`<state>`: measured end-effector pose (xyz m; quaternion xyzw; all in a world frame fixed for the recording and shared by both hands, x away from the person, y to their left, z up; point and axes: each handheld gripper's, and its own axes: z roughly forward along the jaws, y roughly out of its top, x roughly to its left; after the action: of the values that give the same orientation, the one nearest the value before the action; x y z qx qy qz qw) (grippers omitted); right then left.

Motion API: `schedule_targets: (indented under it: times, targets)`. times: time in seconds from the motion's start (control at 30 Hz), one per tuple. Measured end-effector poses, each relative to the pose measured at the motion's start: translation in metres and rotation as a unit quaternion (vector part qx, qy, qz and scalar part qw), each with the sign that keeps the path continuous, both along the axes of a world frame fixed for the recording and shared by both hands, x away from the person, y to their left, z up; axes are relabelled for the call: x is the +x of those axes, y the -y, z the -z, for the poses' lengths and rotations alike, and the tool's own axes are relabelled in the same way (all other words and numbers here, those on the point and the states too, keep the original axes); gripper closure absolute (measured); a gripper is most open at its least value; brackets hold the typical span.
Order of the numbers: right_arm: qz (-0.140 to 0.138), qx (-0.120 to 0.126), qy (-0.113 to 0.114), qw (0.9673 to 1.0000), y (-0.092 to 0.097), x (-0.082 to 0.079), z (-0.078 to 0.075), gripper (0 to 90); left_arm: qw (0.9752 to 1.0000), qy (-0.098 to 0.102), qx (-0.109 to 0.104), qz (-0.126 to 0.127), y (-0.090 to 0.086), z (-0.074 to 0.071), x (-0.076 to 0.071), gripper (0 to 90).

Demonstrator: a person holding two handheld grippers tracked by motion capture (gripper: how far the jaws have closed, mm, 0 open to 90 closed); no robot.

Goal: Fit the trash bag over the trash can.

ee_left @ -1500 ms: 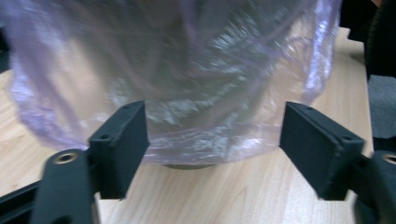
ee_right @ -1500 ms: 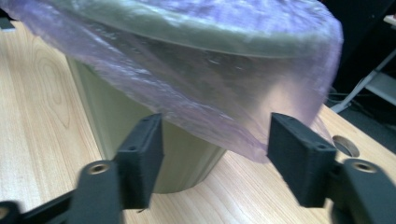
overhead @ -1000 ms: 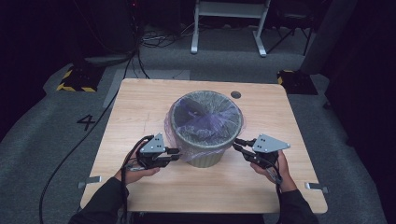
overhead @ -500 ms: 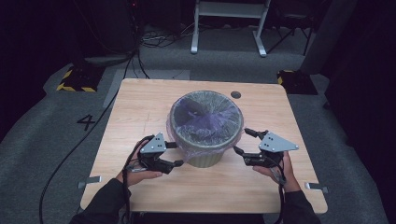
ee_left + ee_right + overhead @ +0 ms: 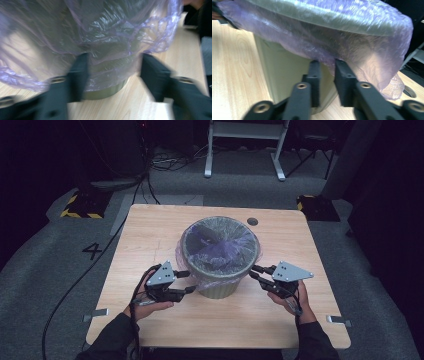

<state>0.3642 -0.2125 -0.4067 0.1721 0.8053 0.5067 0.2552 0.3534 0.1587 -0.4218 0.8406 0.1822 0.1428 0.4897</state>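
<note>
Closed further since the earlier frames, both sets of jaws. Left hand-held gripper (image 5: 186, 281) released, jaws astride loose purple plastic liner (image 5: 105, 32) of round pale-green bin (image 5: 220, 287), mid light-wood counter (image 5: 150, 230). Right hand-held gripper (image 5: 255, 271) nearly clenched at liner's hem; pinch itself impossible to tell.

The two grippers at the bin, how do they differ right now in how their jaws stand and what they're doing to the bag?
The left gripper has its jaws wide apart, straddling a broad fold of the purple bag; the right gripper has its jaws nearly together on the bag's hanging edge. The left's jaws have just been closing; so have the right's, much further. Both meet the bag low on the green bin, from opposite sides.
</note>
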Motion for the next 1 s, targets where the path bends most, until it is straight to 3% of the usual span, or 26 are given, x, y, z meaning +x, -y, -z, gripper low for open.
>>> schedule_targets:
  times: [0.1,0.23,0.47,0.67,0.77,1.0]
  targets:
    - [-0.003,-0.005,0.000,1.0000,0.000,-0.001,0.001,90.0,1.0000,-0.002,0.008,-0.002,0.002,0.003,0.005,74.5]
    - [-0.002,-0.010,-0.007,0.9999,0.001,-0.001,0.004,90.0,1.0000,-0.009,0.001,0.000,0.001,0.007,0.011,89.1]
    - [-0.002,-0.014,-0.033,0.9994,0.009,0.001,0.014,90.0,0.9998,-0.016,0.014,0.001,0.001,0.015,0.016,89.9]
    - [0.000,-0.016,-0.066,0.9977,0.013,0.008,0.026,90.0,0.9996,-0.025,0.013,0.006,0.004,0.021,0.017,90.0]
    - [0.006,-0.024,-0.092,0.9955,0.014,0.014,0.035,90.0,0.9994,-0.030,0.016,0.009,0.009,0.025,0.018,89.9]
    - [0.023,-0.030,-0.125,0.9915,0.017,0.025,0.048,90.0,0.9987,-0.042,0.027,0.007,0.011,0.036,0.022,89.9]
